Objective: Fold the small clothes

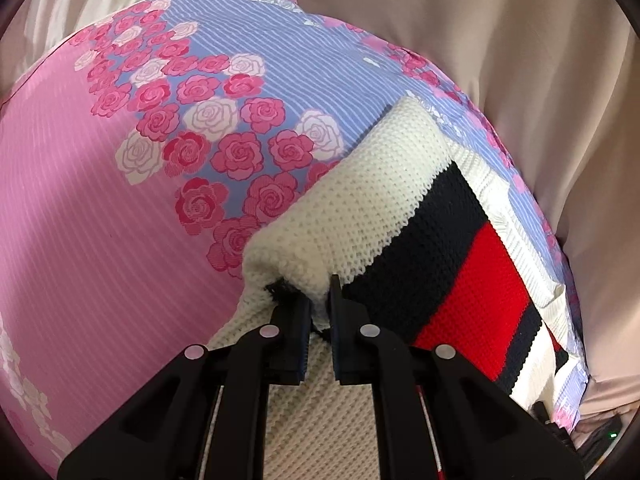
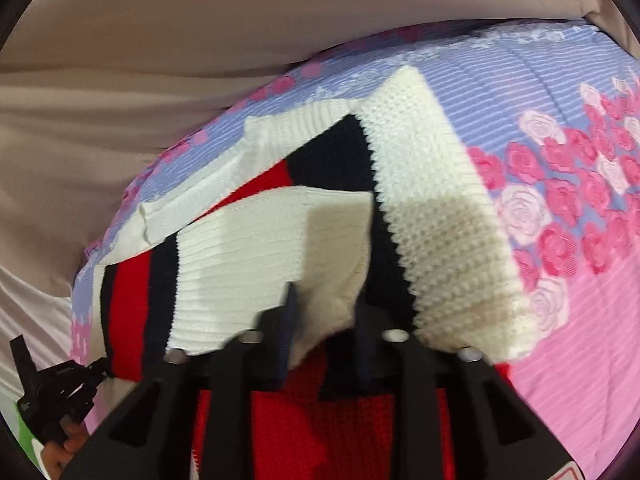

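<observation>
Bedroom — rose-print bedsheet (image 1: pixel 120 220)

No words, numbers or brand names can be read in either view. The black clamp (image 2: pixel 60 392), low and to the left of the striped sweater (image 2: pixel 280 232), has tiny marks on it, but they are too small and blurry to read. The rose sheet (image 1: pixel 100 220) shows only flowers.

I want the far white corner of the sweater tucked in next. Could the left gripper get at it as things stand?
Probably not yet. The left gripper is shut on the sweater, pinching a white fold. The far corner lies uncovered on the floral sheet, so the way looks free once it lets go.
</observation>
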